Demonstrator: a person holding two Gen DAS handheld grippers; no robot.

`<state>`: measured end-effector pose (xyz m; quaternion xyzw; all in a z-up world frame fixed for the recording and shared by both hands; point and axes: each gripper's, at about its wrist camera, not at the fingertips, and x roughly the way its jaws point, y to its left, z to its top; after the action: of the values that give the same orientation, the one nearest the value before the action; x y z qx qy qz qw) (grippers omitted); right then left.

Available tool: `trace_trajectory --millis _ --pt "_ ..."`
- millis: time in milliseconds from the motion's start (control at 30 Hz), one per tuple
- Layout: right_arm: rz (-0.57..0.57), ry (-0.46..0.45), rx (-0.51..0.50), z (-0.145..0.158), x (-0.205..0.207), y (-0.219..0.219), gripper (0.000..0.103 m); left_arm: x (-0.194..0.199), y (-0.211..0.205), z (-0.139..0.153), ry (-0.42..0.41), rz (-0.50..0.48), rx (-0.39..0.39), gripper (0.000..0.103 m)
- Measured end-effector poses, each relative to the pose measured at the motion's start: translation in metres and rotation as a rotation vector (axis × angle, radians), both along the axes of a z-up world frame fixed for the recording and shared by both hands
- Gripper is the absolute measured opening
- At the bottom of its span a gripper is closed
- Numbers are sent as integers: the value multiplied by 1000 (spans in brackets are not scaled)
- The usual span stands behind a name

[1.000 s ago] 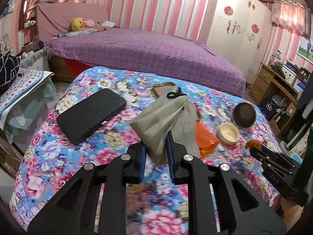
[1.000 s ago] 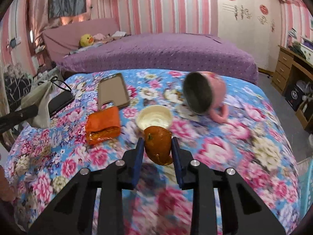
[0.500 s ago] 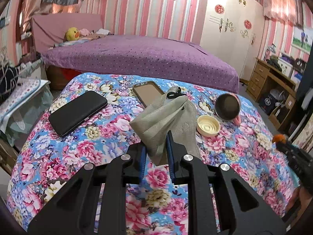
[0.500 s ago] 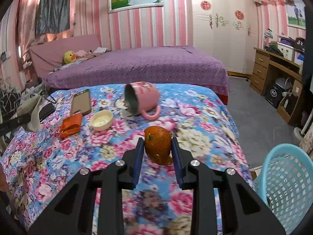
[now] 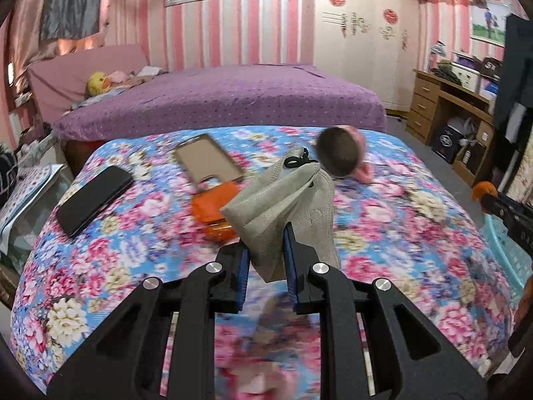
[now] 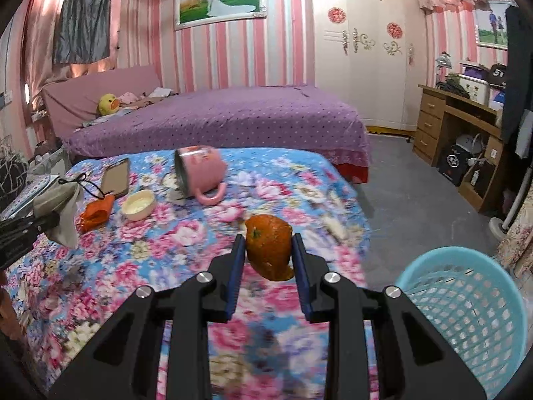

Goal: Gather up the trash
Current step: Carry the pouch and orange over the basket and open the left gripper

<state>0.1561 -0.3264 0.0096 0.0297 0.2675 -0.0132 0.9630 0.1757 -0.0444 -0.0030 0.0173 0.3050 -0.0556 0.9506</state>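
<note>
Left wrist view: left gripper (image 5: 266,250) clamped on a grey face mask (image 5: 283,200), held above the floral tablecloth (image 5: 116,250). Right gripper (image 6: 268,253) pinching orange peel (image 6: 268,250), near the blue basket (image 6: 466,300) beside the table.

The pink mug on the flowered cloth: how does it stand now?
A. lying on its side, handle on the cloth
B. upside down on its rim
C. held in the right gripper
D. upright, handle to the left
A: the pink mug lies on its side on the flowered cloth, dark opening facing left and handle down.
</note>
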Motion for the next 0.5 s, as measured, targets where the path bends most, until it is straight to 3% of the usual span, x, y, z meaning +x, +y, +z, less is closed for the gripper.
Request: trace_trajectory --millis 267,500 --pt "-108 -13 -6 6 -20 -70 29 -16 -83 3 -2 -110 20 18" --pt "-219 -6 -22 6 -47 -133 29 -27 -170 1 33 -237 -47 18"
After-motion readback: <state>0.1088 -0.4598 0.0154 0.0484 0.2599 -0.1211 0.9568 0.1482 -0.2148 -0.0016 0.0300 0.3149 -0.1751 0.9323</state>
